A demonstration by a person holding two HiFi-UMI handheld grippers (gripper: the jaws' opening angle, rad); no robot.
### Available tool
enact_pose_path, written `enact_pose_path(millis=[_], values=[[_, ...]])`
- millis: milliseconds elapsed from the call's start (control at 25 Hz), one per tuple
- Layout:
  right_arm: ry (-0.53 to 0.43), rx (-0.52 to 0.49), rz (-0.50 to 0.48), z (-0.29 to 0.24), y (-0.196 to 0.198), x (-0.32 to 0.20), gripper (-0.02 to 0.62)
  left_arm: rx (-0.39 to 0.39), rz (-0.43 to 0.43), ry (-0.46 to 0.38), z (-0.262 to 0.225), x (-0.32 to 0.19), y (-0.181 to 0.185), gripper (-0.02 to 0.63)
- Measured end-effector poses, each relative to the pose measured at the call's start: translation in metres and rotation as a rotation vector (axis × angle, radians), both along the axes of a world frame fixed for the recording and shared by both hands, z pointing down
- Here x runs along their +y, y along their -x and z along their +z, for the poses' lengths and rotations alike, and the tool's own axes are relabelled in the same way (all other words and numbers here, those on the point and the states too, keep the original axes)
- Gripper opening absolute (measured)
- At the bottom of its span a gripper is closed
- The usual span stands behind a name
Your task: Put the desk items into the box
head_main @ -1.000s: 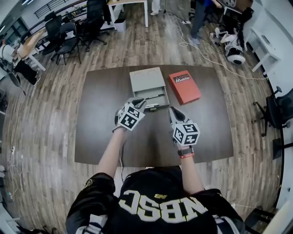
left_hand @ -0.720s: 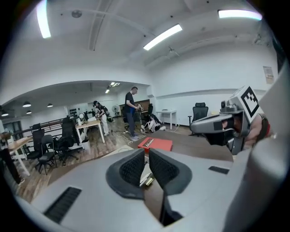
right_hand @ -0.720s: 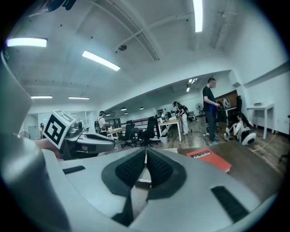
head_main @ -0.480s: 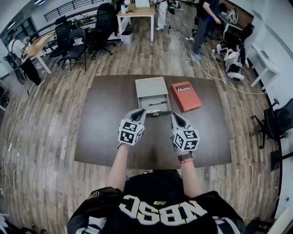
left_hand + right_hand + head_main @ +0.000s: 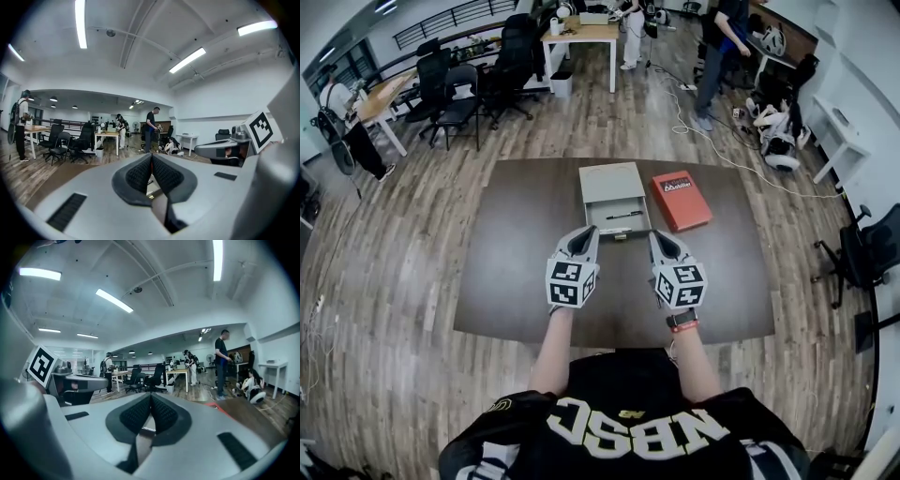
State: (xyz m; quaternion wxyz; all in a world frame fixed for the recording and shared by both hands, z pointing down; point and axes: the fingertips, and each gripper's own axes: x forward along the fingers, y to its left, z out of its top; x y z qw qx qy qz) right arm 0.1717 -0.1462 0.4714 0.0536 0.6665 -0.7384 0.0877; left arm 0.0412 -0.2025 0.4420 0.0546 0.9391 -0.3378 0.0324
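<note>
A grey box lies at the far middle of the dark table, its tray pulled out toward me with a black pen in it. My left gripper hovers just short of the tray's near edge. Its jaws have just been closing and the pads meet with nothing between them in the left gripper view. My right gripper hangs beside it, a little right of the tray, also shut and empty. Both point nearly level across the room.
A red flat box lies right of the grey box. Beyond the table stand office chairs, a wooden desk and people. Cables trail on the wood floor, with a white table at right.
My left gripper drew back from over the tray toward me, rose and rolled. The right gripper lifted slightly. The view tilted up, showing more of the room.
</note>
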Motion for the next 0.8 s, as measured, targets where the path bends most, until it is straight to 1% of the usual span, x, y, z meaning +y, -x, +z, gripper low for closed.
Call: enact_pose_path(millis=[240,400,600,800], values=[[0.002,0.016,-0.004,0.001,-0.001,0.005,0.009,0.024,-0.002,-0.007,0.004,0.01,-0.005,0.017],[0.018,0.044,-0.003,0.005,-0.004,0.006,0.009,0.026,-0.043,-0.014,0.01,0.009,-0.003,0.017],[0.035,0.061,-0.003,0.01,-0.003,0.007,0.009,0.041,-0.066,-0.013,0.013,0.006,0.002,0.018],[0.075,0.096,0.002,0.024,-0.006,0.012,0.009,0.023,-0.074,-0.003,0.026,0.008,0.001,0.018]])
